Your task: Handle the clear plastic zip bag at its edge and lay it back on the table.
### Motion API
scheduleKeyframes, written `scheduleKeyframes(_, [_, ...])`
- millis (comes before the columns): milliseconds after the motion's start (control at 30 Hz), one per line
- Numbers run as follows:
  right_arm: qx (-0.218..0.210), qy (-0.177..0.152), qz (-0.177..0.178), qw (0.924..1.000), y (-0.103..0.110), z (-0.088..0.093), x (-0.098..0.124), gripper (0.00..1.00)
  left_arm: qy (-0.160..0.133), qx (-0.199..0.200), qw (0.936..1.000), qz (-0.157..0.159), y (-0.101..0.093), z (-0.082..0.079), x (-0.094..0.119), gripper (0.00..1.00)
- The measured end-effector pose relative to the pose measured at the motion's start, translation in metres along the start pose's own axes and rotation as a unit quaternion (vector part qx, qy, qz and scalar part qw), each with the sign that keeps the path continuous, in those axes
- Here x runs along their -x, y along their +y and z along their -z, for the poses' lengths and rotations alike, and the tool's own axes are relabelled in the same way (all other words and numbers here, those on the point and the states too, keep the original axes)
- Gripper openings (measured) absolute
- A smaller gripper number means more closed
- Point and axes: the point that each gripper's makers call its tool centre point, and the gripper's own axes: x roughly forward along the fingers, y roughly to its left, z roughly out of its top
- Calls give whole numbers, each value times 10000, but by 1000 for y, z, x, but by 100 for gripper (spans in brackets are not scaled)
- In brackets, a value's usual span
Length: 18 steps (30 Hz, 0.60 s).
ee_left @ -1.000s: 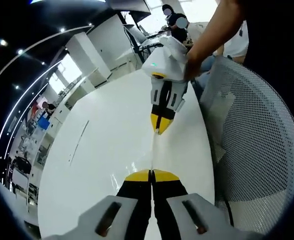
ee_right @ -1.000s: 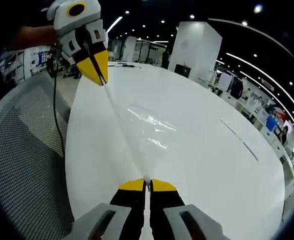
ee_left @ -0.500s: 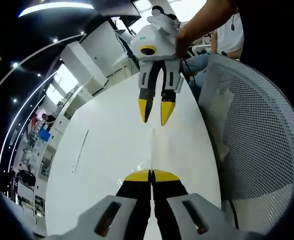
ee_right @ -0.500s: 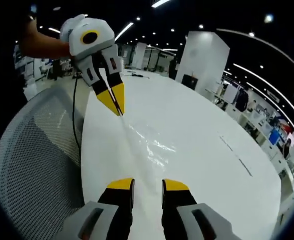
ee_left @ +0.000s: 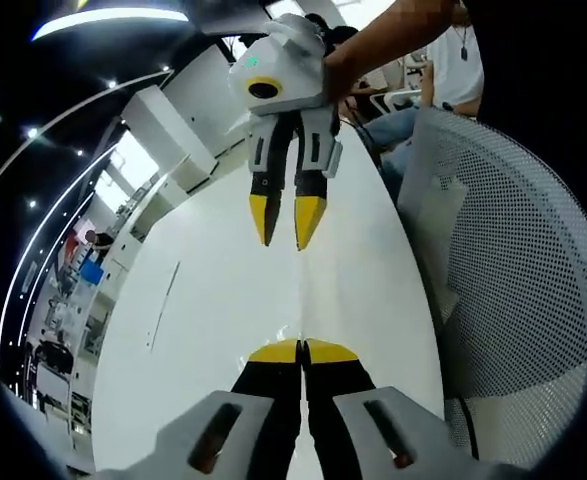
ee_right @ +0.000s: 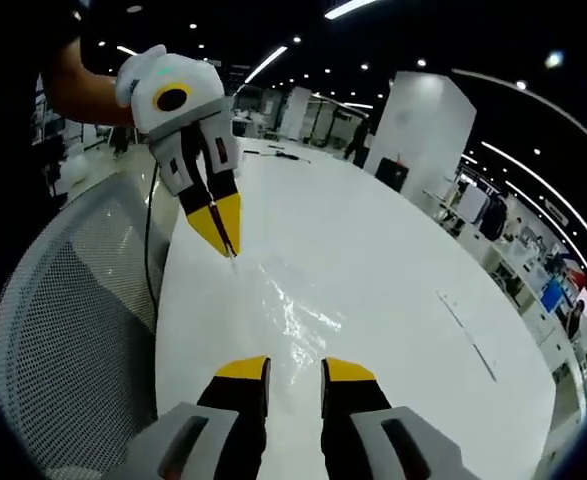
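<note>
My right gripper has its jaws spread with nothing between them, so I judge that end of the clear zip bag is let go. The bag lies just ahead at twelve o'clock, glinting on the white table. Farther off, at eleven o'clock, my left gripper is pressed together on the bag's far edge, holding that end slightly raised.
</note>
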Motion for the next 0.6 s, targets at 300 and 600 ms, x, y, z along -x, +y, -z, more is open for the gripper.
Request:
scheduleKeyframes(300, [125, 66, -77, 9999, 0, 6, -11, 16, -33, -4, 10000, 18, 1, -2, -2, 0])
scheduleKeyframes(600, [109, 28, -291, 9995, 9, 3, -22, 15, -40, -52, 10000, 41, 0, -4, -2, 0])
